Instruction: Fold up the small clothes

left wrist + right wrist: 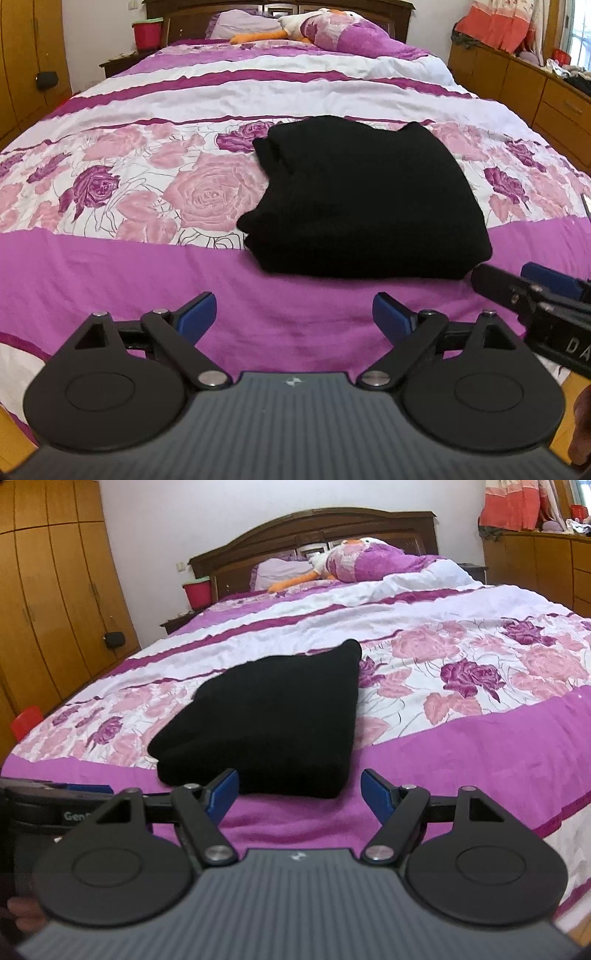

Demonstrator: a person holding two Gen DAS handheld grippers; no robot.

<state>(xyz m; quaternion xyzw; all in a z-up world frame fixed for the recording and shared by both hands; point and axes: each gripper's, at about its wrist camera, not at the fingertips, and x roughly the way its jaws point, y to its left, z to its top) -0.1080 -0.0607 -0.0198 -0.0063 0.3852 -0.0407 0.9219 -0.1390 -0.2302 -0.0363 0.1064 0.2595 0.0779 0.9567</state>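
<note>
Black garment, one only, lies folded into a thick, roughly rectangular pad on the bed, across the line where the rose-printed band of the cover meets the plain magenta band near the foot. Its cloth looks soft and matte, perhaps a knit, though it is too dark to show the weave. The folded edges on its left side are rounded and bunched into a few lobes; the near edge is straighter.

Two hand-held grippers are in view. The left hand-held gripper hovers over the magenta band just short of the garment, its blue-padded fingers spread wide with nothing between them. The right hand-held gripper sits at the garment's near edge, fingers also apart and empty, the pads clear of the cloth.

The cover is quilted and lightly wrinkled, and broad open bedding lies on both sides of the garment. One plush toy and one pillow rest by the wooden headboard. One red bucket stands beside the bed.
</note>
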